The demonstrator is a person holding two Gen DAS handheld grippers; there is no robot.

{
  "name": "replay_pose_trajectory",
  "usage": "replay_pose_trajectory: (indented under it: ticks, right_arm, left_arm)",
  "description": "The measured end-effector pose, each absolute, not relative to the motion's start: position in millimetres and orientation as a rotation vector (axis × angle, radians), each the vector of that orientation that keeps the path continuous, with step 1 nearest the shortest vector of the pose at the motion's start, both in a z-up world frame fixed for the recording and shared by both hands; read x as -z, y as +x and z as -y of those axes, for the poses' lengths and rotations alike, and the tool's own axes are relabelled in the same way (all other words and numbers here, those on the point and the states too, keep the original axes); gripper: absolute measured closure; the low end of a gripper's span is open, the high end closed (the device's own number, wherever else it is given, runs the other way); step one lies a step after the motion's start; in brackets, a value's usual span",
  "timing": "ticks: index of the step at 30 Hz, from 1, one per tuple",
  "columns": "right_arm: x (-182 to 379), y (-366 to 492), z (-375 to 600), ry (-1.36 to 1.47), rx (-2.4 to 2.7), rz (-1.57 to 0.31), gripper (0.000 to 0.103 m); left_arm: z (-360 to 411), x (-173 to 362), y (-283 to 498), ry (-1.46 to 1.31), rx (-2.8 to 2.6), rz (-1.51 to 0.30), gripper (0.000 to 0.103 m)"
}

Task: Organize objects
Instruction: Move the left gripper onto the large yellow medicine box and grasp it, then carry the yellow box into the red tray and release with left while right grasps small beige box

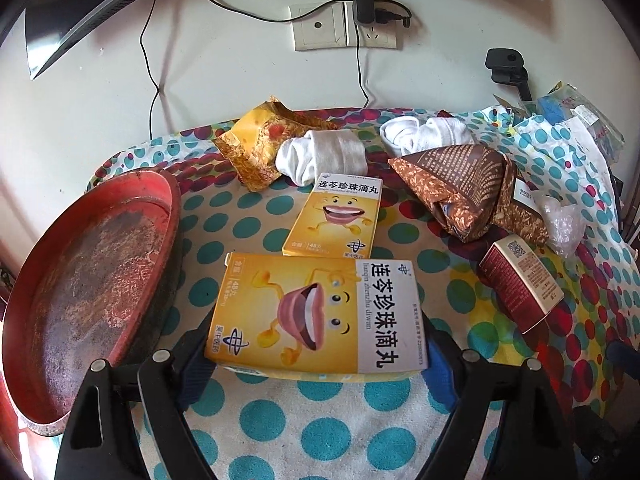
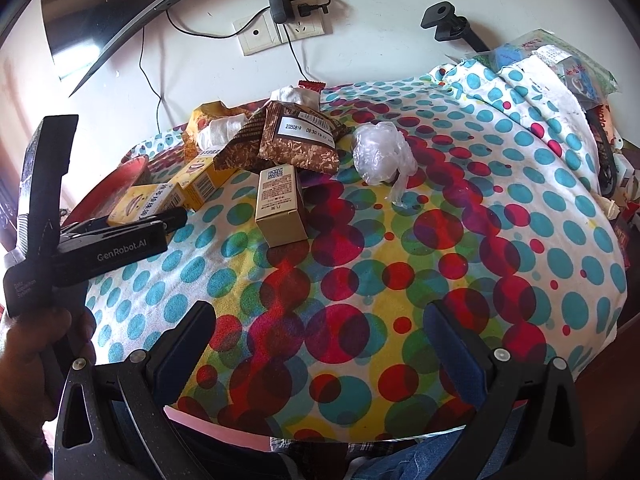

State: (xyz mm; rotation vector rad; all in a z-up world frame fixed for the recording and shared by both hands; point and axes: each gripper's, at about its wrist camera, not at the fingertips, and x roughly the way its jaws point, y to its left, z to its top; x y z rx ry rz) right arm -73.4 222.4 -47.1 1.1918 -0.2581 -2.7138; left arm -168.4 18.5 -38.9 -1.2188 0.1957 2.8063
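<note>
My left gripper [image 1: 316, 344] is shut on a yellow medicine box [image 1: 316, 316], held flat just above the dotted cloth; the box also shows in the right wrist view [image 2: 138, 202], with the left gripper [image 2: 168, 220] on it. A second yellow box [image 1: 334, 216] lies beyond it. A worn red tray [image 1: 80, 280] sits to the left. A dark red box [image 1: 520, 284] lies to the right; in the right wrist view it shows its tan side [image 2: 280, 208]. My right gripper [image 2: 320, 332] is open and empty over bare cloth.
Rolled white socks [image 1: 324, 156], a yellow snack packet [image 1: 256, 140], brown foil packets [image 1: 456, 188] and a crumpled clear bag [image 2: 380, 152] lie at the back. Cluttered packets [image 2: 560, 64] pile at the far right. A wall socket with cables [image 1: 344, 24] is behind.
</note>
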Motion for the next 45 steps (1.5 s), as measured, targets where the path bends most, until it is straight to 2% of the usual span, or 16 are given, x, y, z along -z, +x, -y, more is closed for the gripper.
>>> replay_pose_trajectory:
  ticks: [21, 36, 41, 45]
  right_arm:
    - [48, -71, -219, 1.198, 2.734, 0.188, 0.000]
    - [51, -70, -211, 1.200, 2.762, 0.083, 0.000]
    - [53, -68, -214, 1.139, 2.778, 0.097, 0.000]
    - [52, -77, -210, 1.157, 2.808, 0.030, 0.000]
  left_arm:
    - [49, 3, -169, -1.190, -2.985, -0.126, 0.015]
    - [175, 24, -164, -1.419, -3.162, 0.031, 0.015]
    - [196, 29, -158, -1.426, -3.190, 0.068, 0.015]
    - [205, 32, -156, -1.425, -3.198, 0.119, 0.015]
